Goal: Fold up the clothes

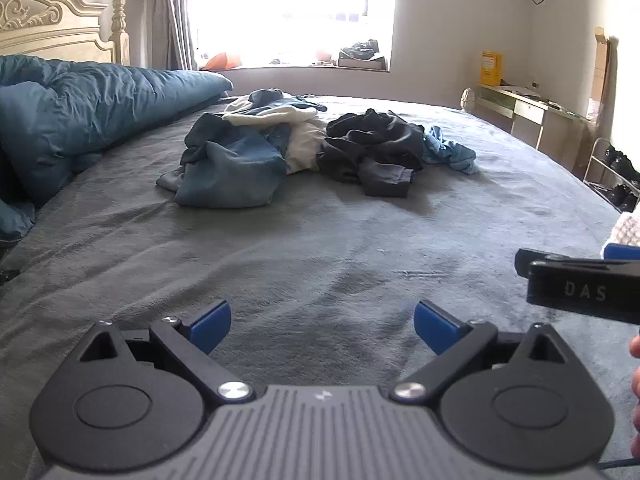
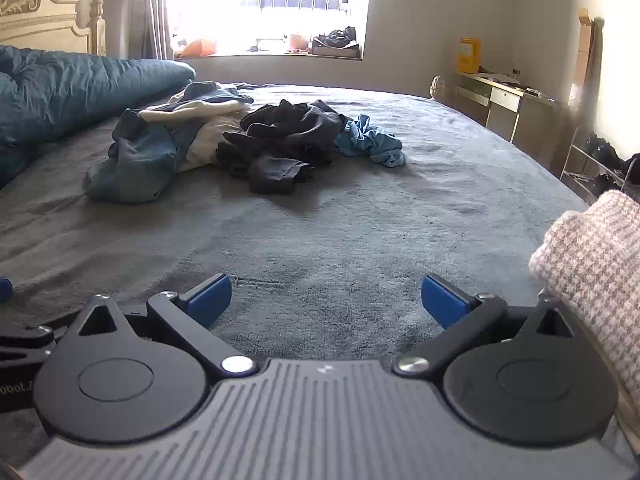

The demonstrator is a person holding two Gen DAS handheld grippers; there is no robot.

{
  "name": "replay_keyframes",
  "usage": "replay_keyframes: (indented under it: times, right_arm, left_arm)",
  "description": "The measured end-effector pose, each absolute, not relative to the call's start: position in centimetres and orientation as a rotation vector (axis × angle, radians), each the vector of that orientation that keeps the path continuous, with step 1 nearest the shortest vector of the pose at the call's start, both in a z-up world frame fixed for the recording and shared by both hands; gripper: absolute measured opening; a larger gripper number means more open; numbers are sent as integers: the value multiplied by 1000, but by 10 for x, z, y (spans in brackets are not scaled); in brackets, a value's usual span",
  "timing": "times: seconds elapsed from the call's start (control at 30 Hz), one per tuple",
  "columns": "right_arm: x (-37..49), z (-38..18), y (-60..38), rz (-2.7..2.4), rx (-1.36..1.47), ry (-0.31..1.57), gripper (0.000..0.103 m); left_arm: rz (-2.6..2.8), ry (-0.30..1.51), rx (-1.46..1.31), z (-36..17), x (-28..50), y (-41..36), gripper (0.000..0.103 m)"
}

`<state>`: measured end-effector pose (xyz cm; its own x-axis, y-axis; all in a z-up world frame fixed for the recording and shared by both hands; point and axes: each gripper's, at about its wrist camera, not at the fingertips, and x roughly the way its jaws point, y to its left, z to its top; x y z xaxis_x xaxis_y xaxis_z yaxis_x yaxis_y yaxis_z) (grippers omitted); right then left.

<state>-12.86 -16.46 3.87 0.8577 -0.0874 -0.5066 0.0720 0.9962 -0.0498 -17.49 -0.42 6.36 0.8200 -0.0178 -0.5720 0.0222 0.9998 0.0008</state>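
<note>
The heap of clothes [image 1: 312, 148] sits unfolded on the grey bed cover [image 1: 320, 248], in the upper middle of the left wrist view and a little left of centre in the right wrist view [image 2: 240, 144]. At its left end is a teal-blue garment [image 1: 228, 172], with white pieces [image 1: 280, 114] bunched behind and beside it; a dark charcoal garment [image 1: 372, 152] sprawls through the middle, and a crumpled light blue piece [image 1: 452, 154] lies touching its right edge. Both tools are well short of the pile, low over bare cover at the bottom of their frames. The left gripper [image 1: 322, 326] has its blue pads spread wide with nothing between them, and the right gripper [image 2: 326, 300] is spread just as wide, also empty. A knitted, checked sleeve [image 2: 596, 256] comes in at the right edge of the right wrist view, against the tool's body. A teal duvet [image 1: 80, 116] is rolled up along the left of the frame below a cream carved headboard [image 1: 52, 28]. The window [image 1: 292, 12] glares at the upper centre, and a desk [image 1: 532, 110] with a yellow box [image 1: 491, 68] stands against the wall at right.
</note>
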Motion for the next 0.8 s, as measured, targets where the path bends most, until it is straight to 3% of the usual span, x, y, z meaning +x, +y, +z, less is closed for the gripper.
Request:
replay_keyframes:
  times: [0.8]
  right_arm:
    - [-113,24,-165,-92,-38,557,102]
  left_arm:
    - [11,643,30,50,-167,-8,99]
